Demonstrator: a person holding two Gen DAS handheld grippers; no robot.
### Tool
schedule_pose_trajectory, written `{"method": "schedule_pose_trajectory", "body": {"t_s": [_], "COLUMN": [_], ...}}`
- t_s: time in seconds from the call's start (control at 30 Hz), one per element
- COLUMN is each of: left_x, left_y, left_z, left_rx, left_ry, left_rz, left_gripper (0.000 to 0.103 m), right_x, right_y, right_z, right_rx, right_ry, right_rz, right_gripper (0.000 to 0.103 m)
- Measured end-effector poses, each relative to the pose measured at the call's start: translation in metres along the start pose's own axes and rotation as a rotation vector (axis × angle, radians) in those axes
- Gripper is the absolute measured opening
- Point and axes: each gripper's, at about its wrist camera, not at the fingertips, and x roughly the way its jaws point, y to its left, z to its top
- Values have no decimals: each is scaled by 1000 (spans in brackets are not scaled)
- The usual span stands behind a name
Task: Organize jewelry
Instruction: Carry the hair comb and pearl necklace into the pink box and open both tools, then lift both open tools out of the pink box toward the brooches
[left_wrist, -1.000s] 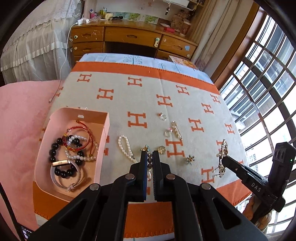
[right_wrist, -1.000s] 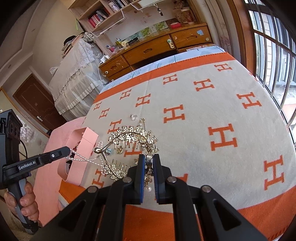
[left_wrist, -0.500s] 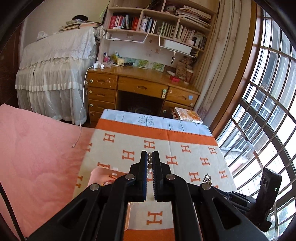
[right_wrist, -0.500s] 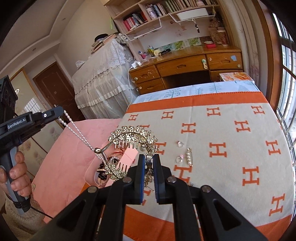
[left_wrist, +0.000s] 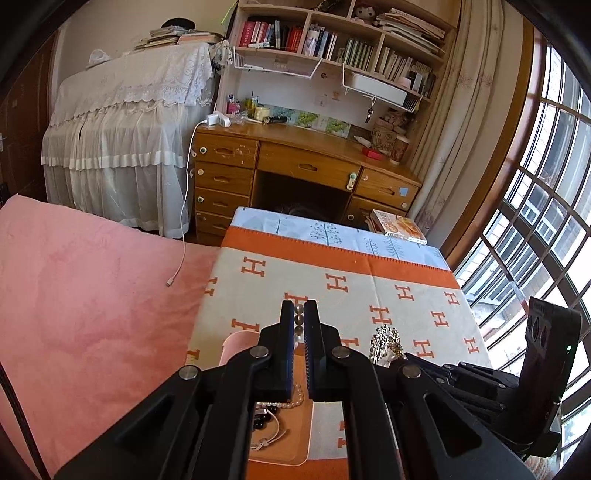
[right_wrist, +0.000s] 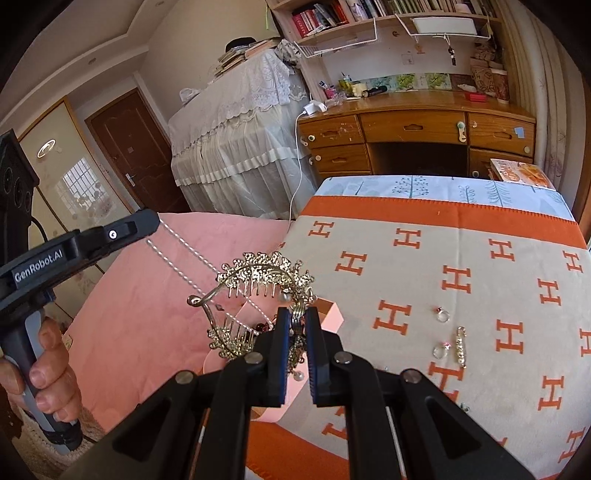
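While both grippers hang above the near left corner of the blanket (right_wrist: 424, 295), the left gripper (left_wrist: 300, 314) is clamped on a pearl strand (right_wrist: 177, 258) and the right gripper (right_wrist: 296, 317) on a gold hair comb (right_wrist: 258, 277). The strand is tangled with the comb. A pink box (left_wrist: 236, 343) sits below; rings (right_wrist: 441, 314) lie near the right edge

Left gripper (left_wrist: 299, 314) fingers closed on a pearl strand (left_wrist: 299, 317), held above the pink box (left_wrist: 236, 341) on the orange-patterned blanket (left_wrist: 369, 291); right gripper (left_wrist: 397, 356) alongside carries a gold hair comb (left_wrist: 385, 341).
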Motion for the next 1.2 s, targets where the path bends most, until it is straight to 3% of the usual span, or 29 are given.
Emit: {"method": "schedule_pose_trajectory", "body": {"t_s": [0.33,0.67,0.77,0.83,0.97,1.07,1.2], "left_x": [75,98,100,98,96,96,95], "left_y": [36,51,54,55,55,55,51], "left_z": [-48,-80,-84,-85,-88,-90,-91], "left_rx": [-24,-34,-37,-38,-31,-27,-1], "left_ry": [146,219,227,224,210,207,199], "left_rz": [40,42,47,57,80,102,129], "left_gripper": [3,7,29,58,62,77,79], "right_x": [63,115,125,130,141,146,140], "right_y": [13,6,5,5,2,0,-1], "right_z": [9,4,1,1,-2,-5,-4], "right_rx": [54,113,125,123,128,133,131], "right_ry": [118,217,236,244,271,293,276], "right_rz": [3,-25,-38,-55,-80,-90,-101], "right_gripper": [8,8,8,8,8,11,11]}}
